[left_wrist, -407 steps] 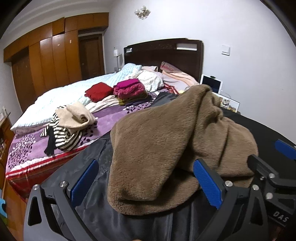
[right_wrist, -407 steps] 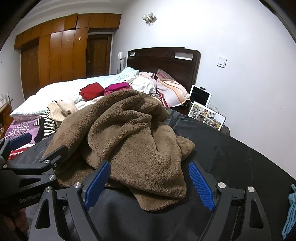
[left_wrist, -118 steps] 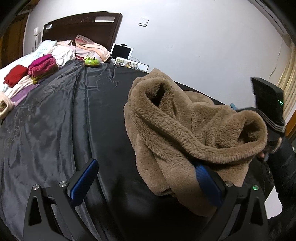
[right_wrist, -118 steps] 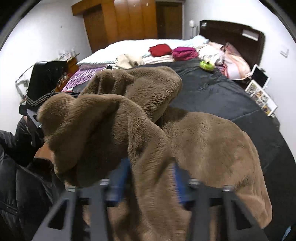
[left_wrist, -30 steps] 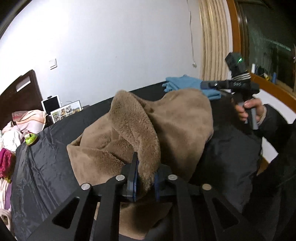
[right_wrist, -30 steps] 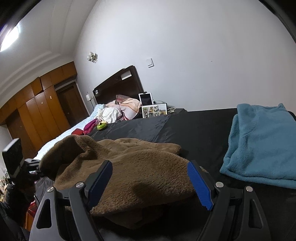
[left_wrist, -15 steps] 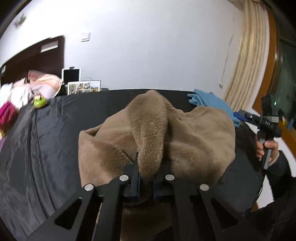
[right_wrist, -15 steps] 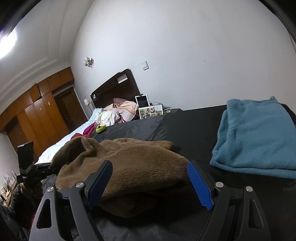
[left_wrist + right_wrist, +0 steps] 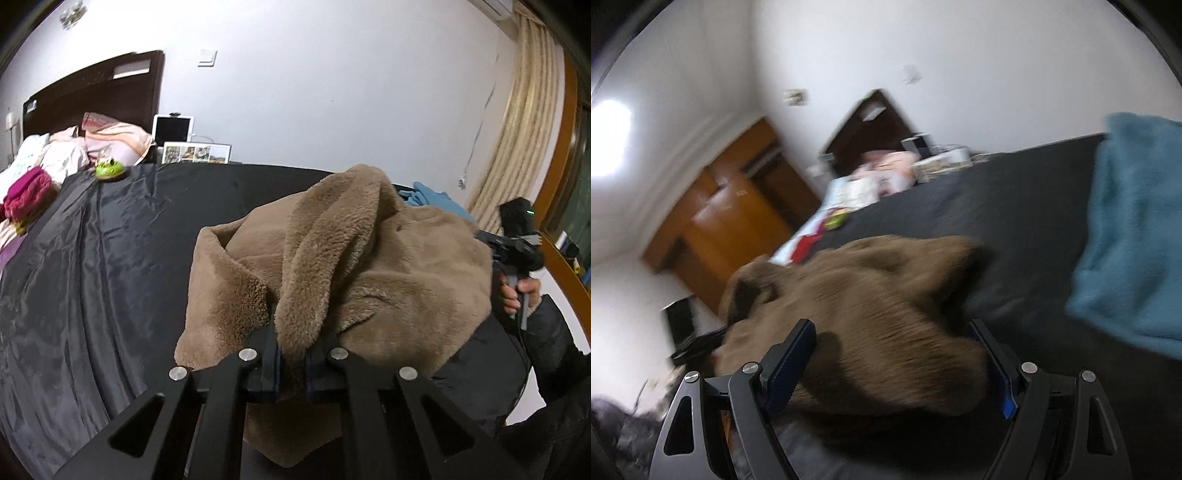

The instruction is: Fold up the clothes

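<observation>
Left wrist view showed the left gripper (image 9: 293, 363) pinching the rumpled brown fleece garment (image 9: 369, 273), unfolded beside the folded teal fleece (image 9: 1134, 236); right gripper (image 9: 890, 365) gaped around it.

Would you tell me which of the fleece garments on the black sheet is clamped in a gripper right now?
The brown fleece: the left gripper is shut on a fold of it. The blue fleece lies apart on the black sheet, touched by neither gripper.

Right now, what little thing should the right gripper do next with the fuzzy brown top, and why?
Probably close on it. The left gripper already pinches a fold of the brown fleece garment, while the right gripper has its jaws open around another bunch, so both ends could then be lifted.
</observation>
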`<state>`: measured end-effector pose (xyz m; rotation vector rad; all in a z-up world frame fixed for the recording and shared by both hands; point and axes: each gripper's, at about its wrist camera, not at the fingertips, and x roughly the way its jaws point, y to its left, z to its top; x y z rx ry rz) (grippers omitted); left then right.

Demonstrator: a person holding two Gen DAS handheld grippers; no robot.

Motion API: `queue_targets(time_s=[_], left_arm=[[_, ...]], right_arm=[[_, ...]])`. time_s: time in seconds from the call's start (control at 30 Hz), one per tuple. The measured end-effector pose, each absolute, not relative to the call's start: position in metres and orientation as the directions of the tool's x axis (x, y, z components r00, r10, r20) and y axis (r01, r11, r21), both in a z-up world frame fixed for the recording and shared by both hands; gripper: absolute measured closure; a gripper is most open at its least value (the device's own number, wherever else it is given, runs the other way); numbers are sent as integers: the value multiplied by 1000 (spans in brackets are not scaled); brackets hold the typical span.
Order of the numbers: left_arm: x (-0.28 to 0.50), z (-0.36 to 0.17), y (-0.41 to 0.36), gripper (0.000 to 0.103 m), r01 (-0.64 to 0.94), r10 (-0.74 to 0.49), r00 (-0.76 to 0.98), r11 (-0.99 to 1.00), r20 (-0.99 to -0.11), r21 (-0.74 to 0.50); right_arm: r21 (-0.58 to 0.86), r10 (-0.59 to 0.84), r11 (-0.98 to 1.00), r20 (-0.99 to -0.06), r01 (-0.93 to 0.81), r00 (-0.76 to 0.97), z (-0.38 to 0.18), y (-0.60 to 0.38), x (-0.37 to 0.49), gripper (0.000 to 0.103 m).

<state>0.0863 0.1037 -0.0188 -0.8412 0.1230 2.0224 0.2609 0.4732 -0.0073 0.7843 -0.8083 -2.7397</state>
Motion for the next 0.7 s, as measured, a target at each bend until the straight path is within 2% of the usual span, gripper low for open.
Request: queue_targets(time_s=[0.1, 0.23, 0.37, 0.43, 0.53, 0.6, 0.7], left_arm=[[83, -21, 108, 91, -781, 708, -353, -583, -612, -224], [77, -22, 115, 80, -778, 698, -355, -589, -621, -218], [62, -21, 120, 81, -749, 698, -342, -607, -630, -266], [58, -20, 122, 90, -735, 693, -352, -620, -629, -273], [58, -12, 123, 93, -718, 685, -393, -646, -613, -261], [61, 0, 120, 94, -707, 687, -434, -660, -583, -252], [68, 22, 114, 94, -693, 694, -502, -680, -517, -239]], right_arm=[[460, -331, -882, -449, 102, -830, 6, 443, 260, 20], [391, -309, -913, -472, 117, -826, 15, 417, 258, 54], [324, -203, -945, -490, 39, -848, 22, 406, 260, 71], [258, -98, -965, -495, -38, -864, 29, 398, 269, 76], [94, 115, -979, -470, -179, -875, 45, 379, 282, 80], [3, 225, -968, -423, -250, -878, 57, 364, 287, 80], [-133, 397, -918, -299, -374, -868, 81, 340, 296, 81]])
